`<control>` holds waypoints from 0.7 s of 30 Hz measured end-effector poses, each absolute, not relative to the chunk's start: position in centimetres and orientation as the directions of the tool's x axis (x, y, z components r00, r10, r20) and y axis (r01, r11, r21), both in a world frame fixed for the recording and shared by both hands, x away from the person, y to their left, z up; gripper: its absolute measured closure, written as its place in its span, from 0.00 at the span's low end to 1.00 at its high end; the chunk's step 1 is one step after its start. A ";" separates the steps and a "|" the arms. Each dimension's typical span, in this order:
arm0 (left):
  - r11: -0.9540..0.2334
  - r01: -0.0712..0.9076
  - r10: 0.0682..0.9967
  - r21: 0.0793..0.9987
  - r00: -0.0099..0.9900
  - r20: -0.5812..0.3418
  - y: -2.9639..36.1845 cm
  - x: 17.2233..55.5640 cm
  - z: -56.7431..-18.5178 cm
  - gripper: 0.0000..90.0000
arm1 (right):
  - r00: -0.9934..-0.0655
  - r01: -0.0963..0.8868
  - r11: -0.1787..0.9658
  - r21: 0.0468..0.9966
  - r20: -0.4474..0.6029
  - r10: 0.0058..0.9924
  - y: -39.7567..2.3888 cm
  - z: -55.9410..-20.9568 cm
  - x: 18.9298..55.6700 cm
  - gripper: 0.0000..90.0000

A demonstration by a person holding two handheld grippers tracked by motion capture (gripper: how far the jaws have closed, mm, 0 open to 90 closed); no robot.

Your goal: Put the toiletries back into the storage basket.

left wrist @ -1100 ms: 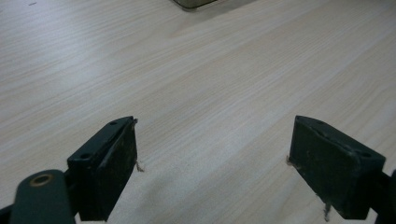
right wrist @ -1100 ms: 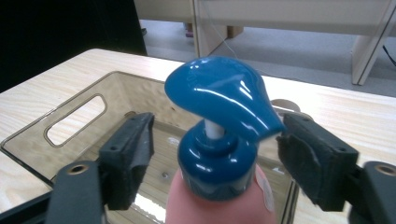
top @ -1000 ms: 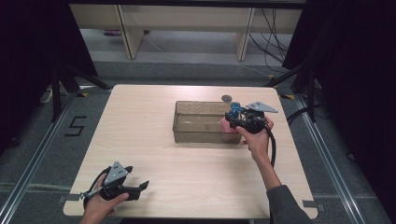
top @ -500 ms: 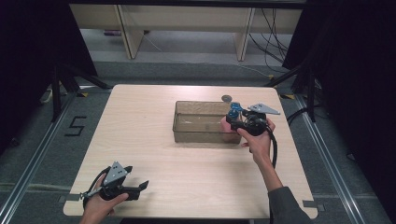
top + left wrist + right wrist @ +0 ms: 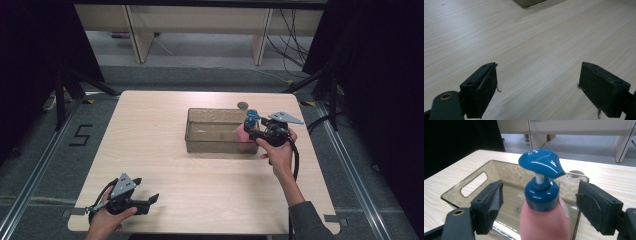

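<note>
Bottle: a pink pump bottle with a rounded, smooth body, a glossy dark-blue collar and a blue, beak-shaped pump head on a thin white stem; it stood upright at the right end of the bin, and in the high view its pink body showed at that end.
Bin: a clear, smoky-brown plastic bin, rectangular, with rounded corners, rippled walls and a slot handle cut in one end wall.
Table: pale wood-grain tabletop, matte, with fine straight lines.
Disc: a small round grey disc lay on the table just beyond the bin's far right corner.
Right gripper: the right gripper had its black, cloth-faced pads on either side of the bottle's collar with a clear gap on both sides, so it gripped nothing.
Left gripper: the left gripper stood wide apart over bare wood at the near left of the table, nothing between its blocky black jaws.
Change: the left hand lay where it had been a second earlier; the right hand had barely shifted beside the bin.
</note>
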State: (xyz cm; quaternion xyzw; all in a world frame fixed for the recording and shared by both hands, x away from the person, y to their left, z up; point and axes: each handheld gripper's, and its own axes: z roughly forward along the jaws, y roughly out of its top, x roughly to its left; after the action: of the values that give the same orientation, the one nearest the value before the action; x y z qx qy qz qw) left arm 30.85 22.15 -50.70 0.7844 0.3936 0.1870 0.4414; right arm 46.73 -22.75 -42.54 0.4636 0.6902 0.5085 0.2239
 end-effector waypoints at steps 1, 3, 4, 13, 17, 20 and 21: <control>-0.304 0.453 0.782 0.838 0.621 -0.051 22.2 30.9 -50.7 0.16 | -0.466 0.417 0.053 0.907 0.163 0.870 -22.7 -42.5 46.7 0.25; -0.301 0.451 0.778 0.840 0.625 -0.056 22.2 30.9 -50.8 0.16 | -0.459 0.421 0.049 0.906 0.166 0.873 -22.8 -42.5 46.5 0.25; -0.303 0.450 0.778 0.840 0.626 -0.055 22.2 30.9 -50.8 0.16 | -0.451 0.434 0.028 0.901 0.190 0.872 -22.7 -42.5 46.4 0.25; -0.303 0.451 0.780 0.839 0.623 -0.053 22.3 30.9 -50.7 0.16 | -0.462 0.415 0.073 0.907 0.141 0.876 -23.2 -42.4 46.1 0.25; -0.305 0.449 0.779 0.839 0.624 -0.051 22.3 30.9 -50.7 0.16 | -0.466 0.414 0.067 0.908 0.148 0.872 -23.3 -42.5 45.9 0.25; -0.304 0.455 0.783 0.837 0.619 -0.052 22.3 30.9 -50.7 0.16 | -0.467 0.417 0.049 0.908 0.168 0.868 -23.3 -42.5 45.6 0.25; -0.304 0.454 0.783 0.837 0.619 -0.052 22.3 30.9 -50.7 0.16 | -0.468 0.407 0.062 0.911 0.149 0.871 -23.4 -42.5 45.6 0.25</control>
State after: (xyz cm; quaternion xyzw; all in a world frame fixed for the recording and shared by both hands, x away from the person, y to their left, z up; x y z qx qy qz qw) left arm 30.87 22.27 -50.68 0.7853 0.3941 0.1873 0.4392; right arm 45.60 -23.38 -42.54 0.4619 0.6918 0.5054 0.2296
